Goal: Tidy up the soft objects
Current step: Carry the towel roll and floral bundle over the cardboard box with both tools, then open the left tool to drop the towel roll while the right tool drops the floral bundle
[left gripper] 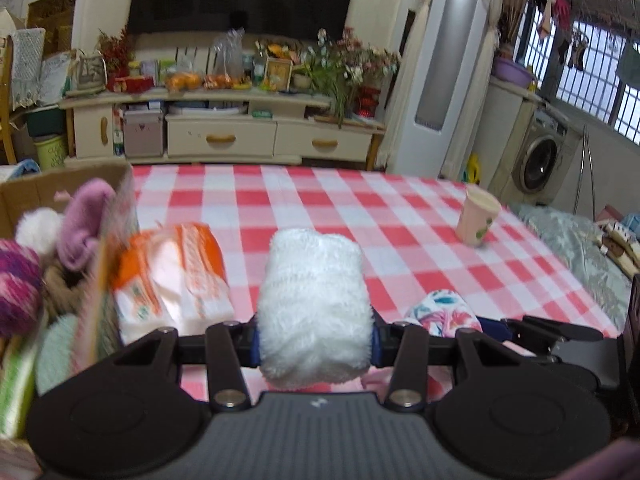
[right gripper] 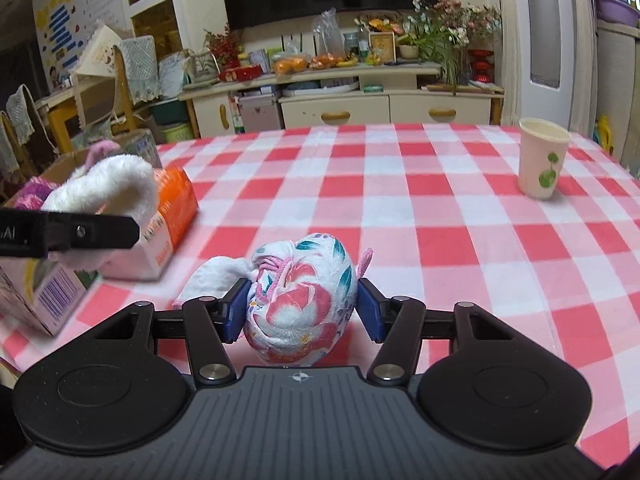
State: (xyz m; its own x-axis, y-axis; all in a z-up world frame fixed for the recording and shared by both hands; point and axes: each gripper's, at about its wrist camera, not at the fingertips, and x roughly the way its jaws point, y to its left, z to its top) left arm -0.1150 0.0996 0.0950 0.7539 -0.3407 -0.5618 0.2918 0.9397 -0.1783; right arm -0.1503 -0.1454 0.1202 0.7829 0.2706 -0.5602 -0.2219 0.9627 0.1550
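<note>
My left jaws are clamped on a fluffy white bundle (left gripper: pixel 314 312), squeezing it at its waist so the pile bulges out above and below; my right jaws sit at middling width around a flower-printed cloth roll (right gripper: pixel 304 300), the blue pads (right gripper: pixel 236 310) against its flanks. I judge that a hold, though a light one, since the fabric barely dents.

The bench (left gripper: pixel 360 216), under its red-and-white check cloth, fills the middle of both views and carries everything else. At the left edge of the left wrist view stands the cardboard box (left gripper: pixel 48 188), its near flap blurred, already holding other soft things: a purple knitted ball (left gripper: pixel 18 284), a mauve plush piece (left gripper: pixel 84 228) and a white pompom (left gripper: pixel 38 226). That is surely where the bundles belong, which is why I carry the white one raised and close to the box rather than low over the cloth.

Just right of the box lies an orange-and-white tissue pack (left gripper: pixel 172 272), flat on the bench, still outside and probably next. The flowered roll shows low at the right of the left view too, beside the white bundle.

Smallest is a paper cup (right gripper: pixel 542 158) at the upper right of the right wrist view, upright, well apart; it is not soft, so I leave it.
</note>
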